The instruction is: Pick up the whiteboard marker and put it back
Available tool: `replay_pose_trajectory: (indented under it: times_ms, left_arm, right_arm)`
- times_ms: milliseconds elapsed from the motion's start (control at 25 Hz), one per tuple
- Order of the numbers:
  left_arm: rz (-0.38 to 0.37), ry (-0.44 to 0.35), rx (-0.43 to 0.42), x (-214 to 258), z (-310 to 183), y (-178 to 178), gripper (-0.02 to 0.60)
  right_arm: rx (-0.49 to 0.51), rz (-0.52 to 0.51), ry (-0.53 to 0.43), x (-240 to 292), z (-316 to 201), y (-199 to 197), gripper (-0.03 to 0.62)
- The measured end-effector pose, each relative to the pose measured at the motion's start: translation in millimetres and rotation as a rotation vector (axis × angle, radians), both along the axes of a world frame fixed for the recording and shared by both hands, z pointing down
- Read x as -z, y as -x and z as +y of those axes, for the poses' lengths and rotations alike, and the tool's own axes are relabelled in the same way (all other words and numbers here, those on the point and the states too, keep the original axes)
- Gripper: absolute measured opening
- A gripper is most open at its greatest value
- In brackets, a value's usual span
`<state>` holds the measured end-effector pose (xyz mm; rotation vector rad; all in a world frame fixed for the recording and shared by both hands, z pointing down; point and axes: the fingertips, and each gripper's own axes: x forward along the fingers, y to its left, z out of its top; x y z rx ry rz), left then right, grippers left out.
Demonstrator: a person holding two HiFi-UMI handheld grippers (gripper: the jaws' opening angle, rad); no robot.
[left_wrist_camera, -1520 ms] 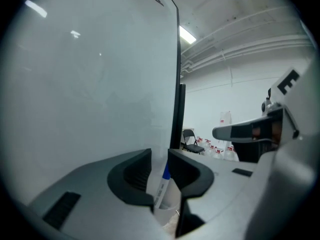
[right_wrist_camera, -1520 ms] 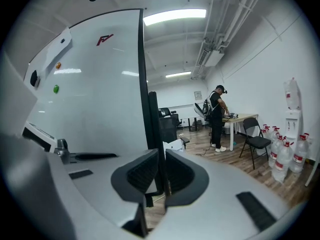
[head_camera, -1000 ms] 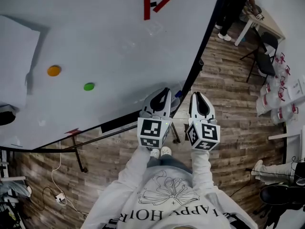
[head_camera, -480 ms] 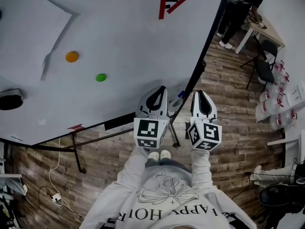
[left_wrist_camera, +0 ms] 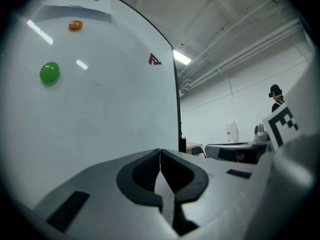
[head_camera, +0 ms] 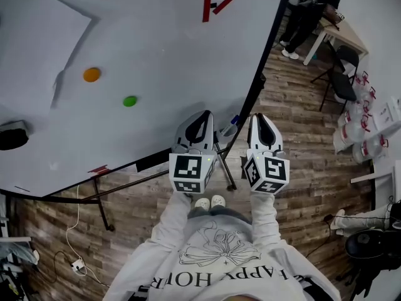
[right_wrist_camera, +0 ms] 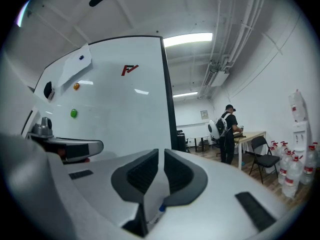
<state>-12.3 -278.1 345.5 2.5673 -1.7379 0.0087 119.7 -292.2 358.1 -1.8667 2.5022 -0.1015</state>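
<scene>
A whiteboard marker (head_camera: 232, 125) with a blue cap lies on the tray at the lower edge of the whiteboard (head_camera: 156, 49), between my two grippers. In the right gripper view the marker (right_wrist_camera: 159, 210) shows below the jaws through their gap. My left gripper (head_camera: 203, 114) (left_wrist_camera: 160, 152) points level at the board, its pads pressed together with nothing between them. My right gripper (head_camera: 260, 116) (right_wrist_camera: 161, 153) is level beside the board's right edge. Its jaws stand a narrow slit apart and hold nothing.
An orange magnet (head_camera: 91, 74), a green magnet (head_camera: 130, 101) and a black eraser (head_camera: 12, 135) sit on the board. The board's stand legs (head_camera: 225, 168) rest on the wood floor. A person (head_camera: 307, 5) stands at a table at back right, near a folding chair (head_camera: 341, 80) and water bottles (head_camera: 369, 130).
Both grippers have risen a little and drifted slightly left in the head view. Their jaws look the same as before.
</scene>
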Motion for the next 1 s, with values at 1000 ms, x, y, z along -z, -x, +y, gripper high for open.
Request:
replay_pose_trajectory:
  times_ms: [1000]
  left_arm:
    - [-0.009, 0.003, 0.009, -2.1, -3.4, -0.2, 0.006]
  right_arm:
    - [-0.012, 0.0, 0.009, -4.7, 0.6, -3.5, 0.027]
